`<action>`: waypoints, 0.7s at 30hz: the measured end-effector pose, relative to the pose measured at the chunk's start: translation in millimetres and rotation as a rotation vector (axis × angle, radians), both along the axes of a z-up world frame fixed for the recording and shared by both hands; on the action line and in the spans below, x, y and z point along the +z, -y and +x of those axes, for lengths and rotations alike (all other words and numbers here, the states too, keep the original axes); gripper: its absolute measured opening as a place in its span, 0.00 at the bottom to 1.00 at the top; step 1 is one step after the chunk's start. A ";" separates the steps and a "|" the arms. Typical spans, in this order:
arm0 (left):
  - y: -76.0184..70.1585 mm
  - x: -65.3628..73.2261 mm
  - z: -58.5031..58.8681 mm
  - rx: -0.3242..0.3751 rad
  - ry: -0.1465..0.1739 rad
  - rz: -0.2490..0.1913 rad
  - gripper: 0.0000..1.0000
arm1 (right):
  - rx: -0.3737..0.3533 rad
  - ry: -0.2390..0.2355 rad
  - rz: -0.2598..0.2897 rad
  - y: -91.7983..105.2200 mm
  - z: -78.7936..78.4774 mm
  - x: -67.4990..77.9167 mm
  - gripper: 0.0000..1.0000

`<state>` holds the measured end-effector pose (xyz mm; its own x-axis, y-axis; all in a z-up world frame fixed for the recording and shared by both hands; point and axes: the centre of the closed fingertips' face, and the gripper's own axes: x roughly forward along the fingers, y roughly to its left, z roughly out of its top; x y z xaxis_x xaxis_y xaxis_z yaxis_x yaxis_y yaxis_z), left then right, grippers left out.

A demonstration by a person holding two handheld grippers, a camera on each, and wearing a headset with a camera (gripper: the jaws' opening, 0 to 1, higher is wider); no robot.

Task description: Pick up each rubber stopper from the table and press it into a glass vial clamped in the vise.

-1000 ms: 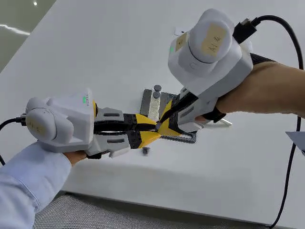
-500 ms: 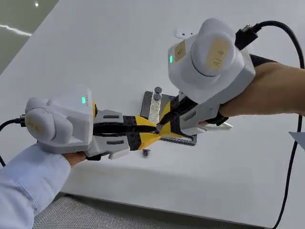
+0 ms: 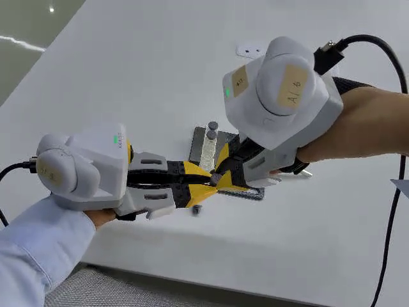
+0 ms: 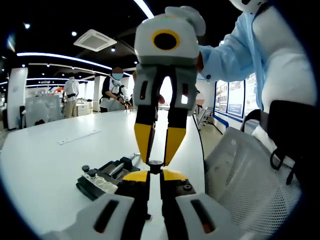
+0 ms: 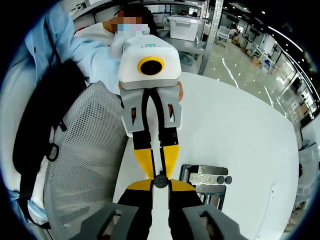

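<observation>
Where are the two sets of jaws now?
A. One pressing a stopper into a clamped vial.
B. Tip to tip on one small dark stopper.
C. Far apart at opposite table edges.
B: the left gripper and right gripper meet tip to tip at the stopper, clear of the vise.

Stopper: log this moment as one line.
stopper | pinched at tips of left gripper and right gripper, both shut on it | over table, near vise

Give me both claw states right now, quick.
Left claw: closed on the rubber stopper.
Right claw: closed on the same rubber stopper, tip to tip with the left one.
</observation>
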<state>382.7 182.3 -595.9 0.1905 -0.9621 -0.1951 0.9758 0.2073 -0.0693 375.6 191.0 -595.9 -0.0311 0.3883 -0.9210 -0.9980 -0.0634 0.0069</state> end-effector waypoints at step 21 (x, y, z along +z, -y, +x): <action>1.8 0.8 -2.8 -0.023 -0.005 -0.007 0.01 | 0.090 -0.008 -0.031 0.6 -4.6 0.3 0.08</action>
